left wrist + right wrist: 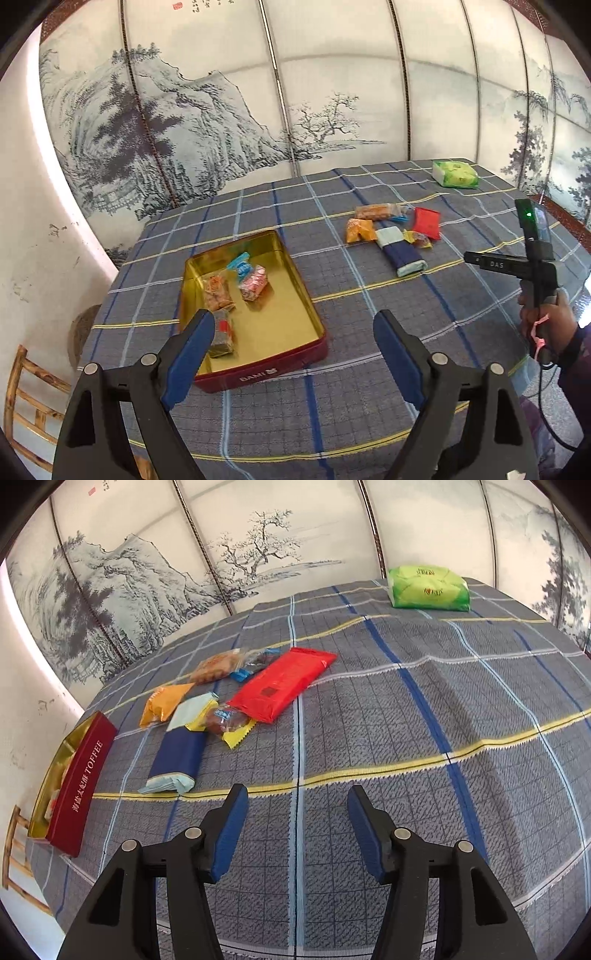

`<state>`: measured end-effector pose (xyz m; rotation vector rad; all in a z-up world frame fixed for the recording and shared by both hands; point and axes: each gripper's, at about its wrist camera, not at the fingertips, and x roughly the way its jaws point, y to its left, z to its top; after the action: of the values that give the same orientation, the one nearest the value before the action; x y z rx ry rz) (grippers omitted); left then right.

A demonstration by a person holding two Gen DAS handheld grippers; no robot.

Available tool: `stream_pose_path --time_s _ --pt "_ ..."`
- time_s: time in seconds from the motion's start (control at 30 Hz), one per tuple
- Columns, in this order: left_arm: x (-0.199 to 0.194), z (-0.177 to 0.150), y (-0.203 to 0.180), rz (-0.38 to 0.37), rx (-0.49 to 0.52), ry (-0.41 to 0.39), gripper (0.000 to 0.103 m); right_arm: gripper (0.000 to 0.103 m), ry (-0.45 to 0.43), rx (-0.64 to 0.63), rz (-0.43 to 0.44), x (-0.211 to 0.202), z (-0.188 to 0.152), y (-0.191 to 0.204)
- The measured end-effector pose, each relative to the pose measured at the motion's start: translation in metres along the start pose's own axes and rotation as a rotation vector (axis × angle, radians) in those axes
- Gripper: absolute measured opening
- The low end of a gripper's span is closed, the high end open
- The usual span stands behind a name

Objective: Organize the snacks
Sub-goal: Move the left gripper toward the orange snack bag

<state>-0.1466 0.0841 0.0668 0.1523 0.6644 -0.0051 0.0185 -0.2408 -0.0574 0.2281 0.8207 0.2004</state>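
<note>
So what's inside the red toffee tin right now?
The tin holds four wrapped snacks: an orange one, a pink one, a blue one and a dark one, partly hidden behind a left finger.

Wide bare tablecloth [369,738] lies ahead of the right gripper [297,830]; the snack pile [236,698] crowds the left, tissue pack [428,587] sits far back.

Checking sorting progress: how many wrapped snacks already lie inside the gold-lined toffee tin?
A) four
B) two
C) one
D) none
A: the left wrist view shows four wrapped snacks inside the toffee tin, while the other snacks remain in a pile on the tablecloth.
</note>
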Motion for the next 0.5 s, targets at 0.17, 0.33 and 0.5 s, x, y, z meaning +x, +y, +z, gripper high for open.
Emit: stream_pose_path --time_s 0.17,0.33,0.5 --pt "0.025 0.027 -0.023 -0.126 0.019 0.05 0.086 0.059 -0.009 0.0 0.038 -0.002 -0.002 -0.002" --pt "0.075 0.075 -0.046 -0.238 0.003 0.092 0.086 0.059 -0.017 -0.015 0.097 -0.004 -0.004 -0.001" --pt "0.168 0.124 -0.063 -0.268 0.027 0.141 0.086 0.059 -0.033 -0.017 0.148 -0.005 -0.006 0.0"
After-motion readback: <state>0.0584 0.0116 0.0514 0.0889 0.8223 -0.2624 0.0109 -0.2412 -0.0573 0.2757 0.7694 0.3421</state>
